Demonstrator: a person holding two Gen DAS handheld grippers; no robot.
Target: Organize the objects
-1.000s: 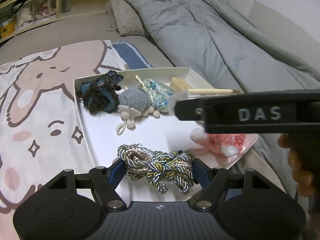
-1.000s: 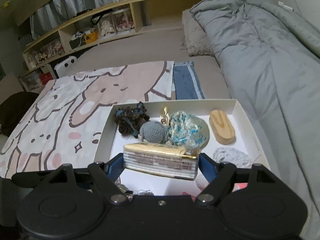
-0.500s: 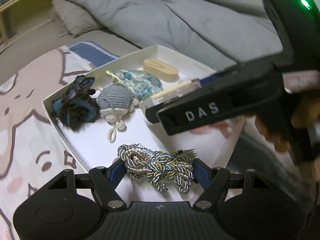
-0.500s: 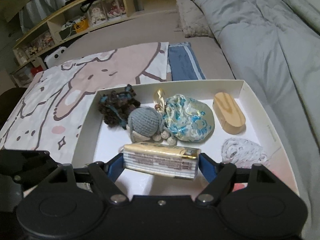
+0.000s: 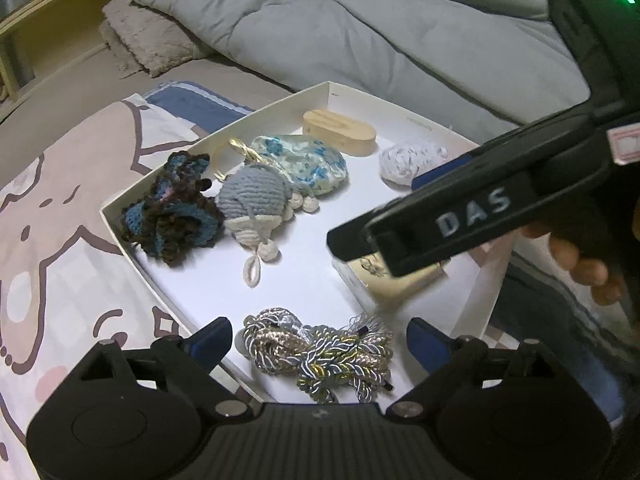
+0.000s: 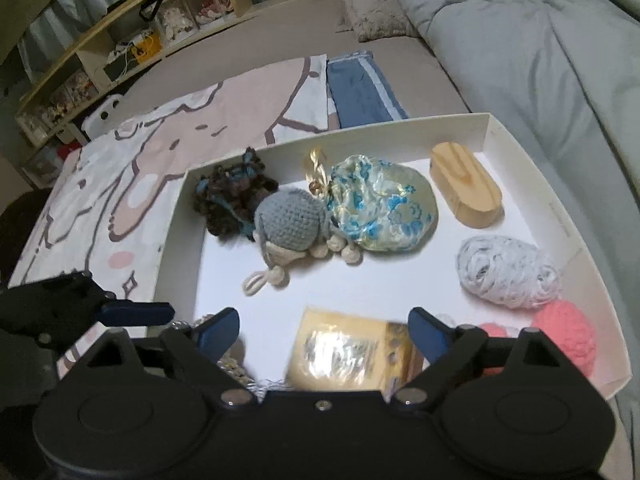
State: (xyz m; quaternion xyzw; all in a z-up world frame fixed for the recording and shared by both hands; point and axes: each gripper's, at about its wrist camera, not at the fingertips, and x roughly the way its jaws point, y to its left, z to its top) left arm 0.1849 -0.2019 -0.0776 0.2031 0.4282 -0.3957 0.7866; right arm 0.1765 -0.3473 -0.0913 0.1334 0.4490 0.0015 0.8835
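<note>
Cord bundle point(image 5: 320, 354) and gold packet point(image 6: 344, 354) lie between each spread, empty gripper.

In my white box point(image 6: 532, 168): a gold foil packet point(image 6: 344, 354), pink crochet point(image 6: 566, 332), grey crocheted whale point(image 6: 290, 222), blue-flowered pale satin pouch point(image 6: 384, 208), brown-and-blue yarn point(image 6: 228, 200), silver-gold twisted cord point(image 5: 320, 350). My fingertips point(image 6: 218, 326) are blue.

A bed point(image 6: 224, 68) carries a cartoon-print blanket point(image 6: 168, 148), a grey duvet point(image 6: 540, 60) and a white tray point(image 6: 176, 224).
</note>
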